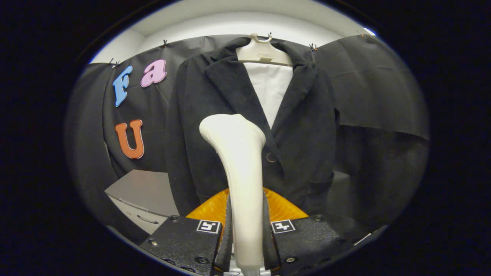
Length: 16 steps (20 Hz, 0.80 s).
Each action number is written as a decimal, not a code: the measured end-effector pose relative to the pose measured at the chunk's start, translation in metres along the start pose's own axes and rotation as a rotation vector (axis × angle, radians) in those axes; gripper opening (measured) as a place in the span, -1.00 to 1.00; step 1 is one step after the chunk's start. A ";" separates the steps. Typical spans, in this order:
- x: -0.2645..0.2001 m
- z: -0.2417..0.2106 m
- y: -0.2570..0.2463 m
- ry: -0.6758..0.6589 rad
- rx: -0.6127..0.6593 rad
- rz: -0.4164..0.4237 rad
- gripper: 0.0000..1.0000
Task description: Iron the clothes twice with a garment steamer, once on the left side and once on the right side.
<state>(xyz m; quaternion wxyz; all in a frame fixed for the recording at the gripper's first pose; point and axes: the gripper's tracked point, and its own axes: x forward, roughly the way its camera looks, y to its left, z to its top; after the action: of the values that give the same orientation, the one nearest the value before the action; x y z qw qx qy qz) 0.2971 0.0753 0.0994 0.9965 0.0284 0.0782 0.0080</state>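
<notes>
A dark jacket (pixel 303 130) hangs on a white hanger (pixel 262 51) against the booth wall, with a white panel (pixel 270 90) showing between its lapels. My gripper (pixel 245 230) is shut on the white handle of the garment steamer (pixel 239 161), both fingers pressing its sides. The steamer stands upright between the fingers, and its wider head rises in front of the jacket's left half, just left of the button (pixel 271 157). Whether the head touches the cloth I cannot tell.
A grey cabinet (pixel 144 195) with a drawer handle stands low to the left of the jacket. An orange ribbed part (pixel 282 209) lies just beyond the fingers, under the jacket's hem. Black cloth covers the wall on both sides.
</notes>
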 end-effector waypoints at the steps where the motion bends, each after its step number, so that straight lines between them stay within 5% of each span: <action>1: 0.001 -0.006 0.000 0.010 0.000 -0.002 -0.30; 16: 0.002 -0.107 -0.008 0.169 0.022 -0.041 -0.30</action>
<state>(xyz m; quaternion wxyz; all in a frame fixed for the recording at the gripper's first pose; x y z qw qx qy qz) 0.2821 0.0730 -0.0072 0.9859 0.0369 0.1626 -0.0110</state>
